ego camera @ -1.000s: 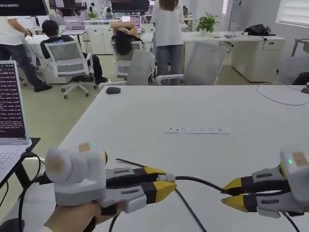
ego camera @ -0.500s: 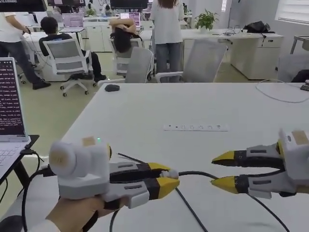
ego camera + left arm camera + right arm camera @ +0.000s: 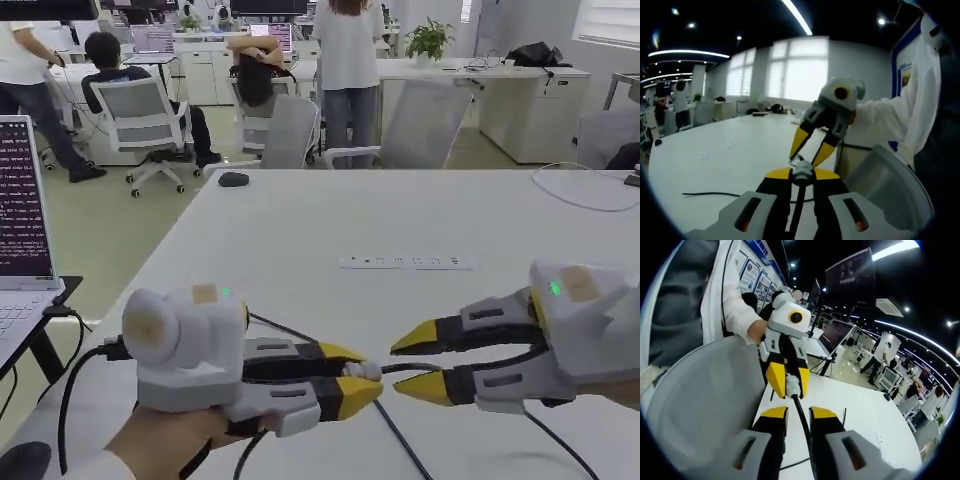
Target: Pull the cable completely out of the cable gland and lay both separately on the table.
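**Gland pinched in the left gripper, cable running between the spread right jaws**

The left gripper, held in a hand at the lower left of the head view, is clenched on the cable gland. The gland sits right at the yellow tips of the jaws, which press on it from both sides.

Facing it nose to nose is the right gripper, with its jaws spread apart. Their tips are just beside the gland, one above and one below the line of the cable. In the right gripper view the cable runs straight down the gap between the two jaws, with space on either side, so nothing is pinched there.

The cable comes out of the front of the gland and is still threaded through it. Both are up in the air above the white counter, not lying on it. The gland is a small, pale grey, knobbly piece. The cable is thin and black, and in the head view a further stretch of it slants down towards the near edge of the counter. A white power strip lies well beyond the grippers.
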Demonstrator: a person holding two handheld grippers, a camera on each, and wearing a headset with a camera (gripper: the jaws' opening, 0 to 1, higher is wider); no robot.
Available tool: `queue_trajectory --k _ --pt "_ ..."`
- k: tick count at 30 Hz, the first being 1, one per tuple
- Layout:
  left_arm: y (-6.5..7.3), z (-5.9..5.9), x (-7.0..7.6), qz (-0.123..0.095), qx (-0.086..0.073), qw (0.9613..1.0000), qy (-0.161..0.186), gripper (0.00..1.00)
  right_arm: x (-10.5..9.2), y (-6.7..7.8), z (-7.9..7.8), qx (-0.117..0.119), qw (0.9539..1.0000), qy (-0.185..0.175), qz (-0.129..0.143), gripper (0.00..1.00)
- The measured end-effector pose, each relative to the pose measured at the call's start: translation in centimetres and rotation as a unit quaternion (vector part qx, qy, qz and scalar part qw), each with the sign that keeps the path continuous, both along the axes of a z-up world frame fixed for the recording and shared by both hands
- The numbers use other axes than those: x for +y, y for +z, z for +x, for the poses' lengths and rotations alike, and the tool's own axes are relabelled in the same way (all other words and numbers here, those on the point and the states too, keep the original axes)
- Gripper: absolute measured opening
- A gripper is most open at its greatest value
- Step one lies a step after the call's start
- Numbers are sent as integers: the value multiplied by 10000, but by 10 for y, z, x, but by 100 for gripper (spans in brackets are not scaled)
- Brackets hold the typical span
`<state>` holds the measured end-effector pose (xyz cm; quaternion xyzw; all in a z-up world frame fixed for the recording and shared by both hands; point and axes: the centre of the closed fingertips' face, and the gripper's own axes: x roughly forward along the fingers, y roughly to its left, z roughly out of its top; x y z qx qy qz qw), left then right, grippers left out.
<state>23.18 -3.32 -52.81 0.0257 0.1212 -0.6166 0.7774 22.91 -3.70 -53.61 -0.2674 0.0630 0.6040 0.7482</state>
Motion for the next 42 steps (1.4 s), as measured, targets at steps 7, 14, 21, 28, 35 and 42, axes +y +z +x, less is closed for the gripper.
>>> queue_trajectory --k 7,14,21,28,35,42 --pt "-2 -1 -1 27 9 10000 -6 16 -3 -3 3 84 9999 -97 24 5" --pt "-3 0 -1 32 9 10000 15 16 -4 -5 3 164 9998 -141 54 4" --pt "-2 3 7 9 22 10000 90 16 -10 -10 6 192 9995 -229 32 4" --pt "-2 4 12 21 9 9999 134 16 -20 -17 8 318 9988 -370 40 3" --pt "-2 5 14 33 10 9999 146 16 -29 -23 7 397 9980 -493 29 3" --pt "0 6 16 10 13 9999 172 16 -40 -30 7 470 9970 -620 10 3"
